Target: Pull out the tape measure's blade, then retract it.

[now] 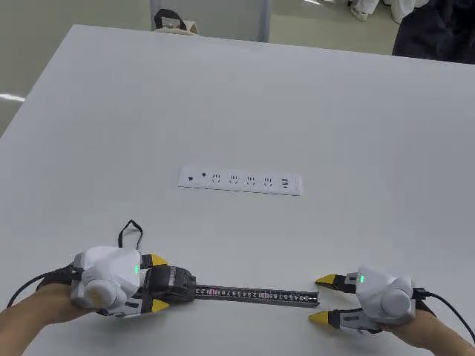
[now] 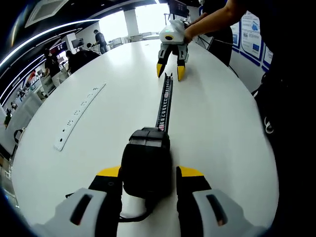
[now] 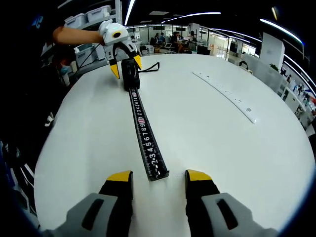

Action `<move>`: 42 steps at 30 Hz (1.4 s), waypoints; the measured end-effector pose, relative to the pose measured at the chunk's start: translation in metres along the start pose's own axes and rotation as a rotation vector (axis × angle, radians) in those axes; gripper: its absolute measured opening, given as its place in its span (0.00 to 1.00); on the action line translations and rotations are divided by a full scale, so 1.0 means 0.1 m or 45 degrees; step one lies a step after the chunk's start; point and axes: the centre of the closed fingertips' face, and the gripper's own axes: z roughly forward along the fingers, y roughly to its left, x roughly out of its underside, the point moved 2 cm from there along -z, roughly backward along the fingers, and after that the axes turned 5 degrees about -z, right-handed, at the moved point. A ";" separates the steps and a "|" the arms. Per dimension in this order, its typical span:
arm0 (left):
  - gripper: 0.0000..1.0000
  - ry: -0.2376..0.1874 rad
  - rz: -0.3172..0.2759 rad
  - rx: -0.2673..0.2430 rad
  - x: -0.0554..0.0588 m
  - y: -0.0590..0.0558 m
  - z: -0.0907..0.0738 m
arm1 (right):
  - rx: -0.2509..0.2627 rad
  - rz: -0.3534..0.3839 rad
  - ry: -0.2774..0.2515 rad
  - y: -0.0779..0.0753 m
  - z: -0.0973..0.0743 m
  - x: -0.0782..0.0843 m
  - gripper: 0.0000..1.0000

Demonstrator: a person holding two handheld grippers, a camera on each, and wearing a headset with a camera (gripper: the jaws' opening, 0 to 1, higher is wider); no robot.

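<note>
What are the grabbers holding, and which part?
The left gripper holds the tape measure by its case sides. The right gripper is open, holding nothing.

Case partly covered
In the head view the left gripper [image 1: 159, 282] hides the tape measure [image 1: 178, 284] at its rear, and the strap [image 1: 130, 222] at its lower end.

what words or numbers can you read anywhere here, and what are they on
"2 3 4 5 6 7 8 9": on the tape measure's blade, near its tip; numbers farther along are too small to read.
Power strip: marks too small to read.
Wall posters: blurred.
</note>
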 end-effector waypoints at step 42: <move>0.98 -0.212 -0.598 -0.461 0.17 -0.62 -0.85 | 0.481 0.393 -0.145 0.71 -0.68 -0.27 0.96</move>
